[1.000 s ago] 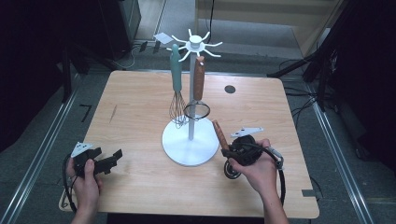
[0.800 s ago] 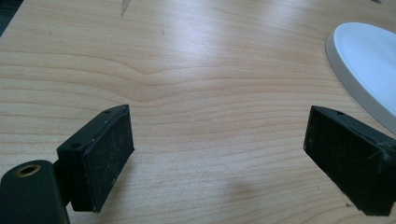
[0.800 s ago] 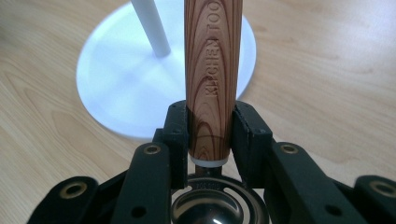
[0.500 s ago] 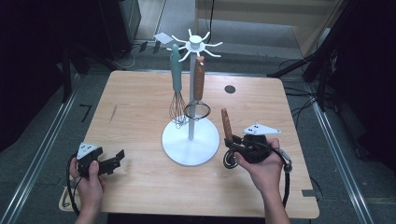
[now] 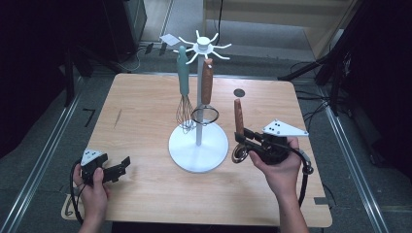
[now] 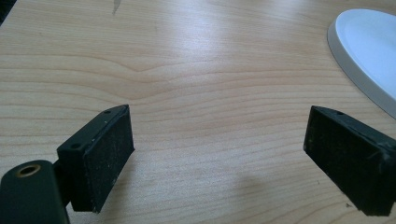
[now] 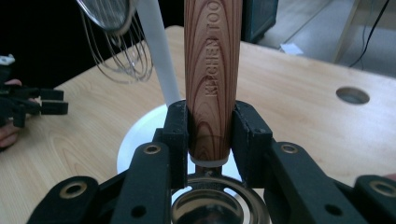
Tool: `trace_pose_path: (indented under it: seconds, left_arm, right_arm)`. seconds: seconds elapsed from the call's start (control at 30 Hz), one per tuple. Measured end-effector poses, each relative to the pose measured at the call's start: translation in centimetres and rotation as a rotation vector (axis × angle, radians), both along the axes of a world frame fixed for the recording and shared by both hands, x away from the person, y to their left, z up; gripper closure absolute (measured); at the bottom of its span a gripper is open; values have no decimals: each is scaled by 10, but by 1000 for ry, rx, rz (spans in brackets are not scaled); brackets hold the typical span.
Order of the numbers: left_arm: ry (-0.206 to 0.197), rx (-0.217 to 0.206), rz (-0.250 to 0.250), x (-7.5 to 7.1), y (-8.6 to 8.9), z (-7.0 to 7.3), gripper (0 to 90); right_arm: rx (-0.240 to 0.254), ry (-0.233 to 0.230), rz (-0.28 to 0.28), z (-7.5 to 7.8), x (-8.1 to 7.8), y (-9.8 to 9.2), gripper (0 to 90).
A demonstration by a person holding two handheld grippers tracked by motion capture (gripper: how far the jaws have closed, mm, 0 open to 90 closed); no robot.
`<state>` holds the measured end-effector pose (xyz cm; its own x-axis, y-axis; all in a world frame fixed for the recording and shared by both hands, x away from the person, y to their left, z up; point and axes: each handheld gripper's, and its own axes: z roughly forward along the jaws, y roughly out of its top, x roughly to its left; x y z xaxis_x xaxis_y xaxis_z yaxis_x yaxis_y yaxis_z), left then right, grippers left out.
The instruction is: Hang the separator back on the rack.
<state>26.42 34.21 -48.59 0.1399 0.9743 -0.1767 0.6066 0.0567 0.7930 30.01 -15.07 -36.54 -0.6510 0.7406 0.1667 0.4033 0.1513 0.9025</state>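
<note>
Pinching a wooden-handled utensil near its metal head, the right tongs hold it upright above the desk, just right of the rack's white base. At the near left corner, the left tongs rest low with jaws spread and nothing between them. Farther back, a teal whisk and a wooden-handled strainer hang from the rack.

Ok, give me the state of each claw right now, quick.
Left claw: open, nothing between the jaws, just above the table.
Right claw: shut on the wooden-handled utensil, handle pointing up.
</note>
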Motion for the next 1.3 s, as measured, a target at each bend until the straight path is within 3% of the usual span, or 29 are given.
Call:
trace_pose_path:
  seconds: [0.43,0.83,1.3]
  left_arm:
    - [4,1,-5,0,0,0,88]
    - [3,3,-8,0,0,0,88]
    - [5,0,-2,1,0,0,88]
  right_arm:
    - [41,-109,12,36,2,7,706]
    - [77,-150,14,55,5,9,706]
    - [86,-172,5,65,7,11,706]
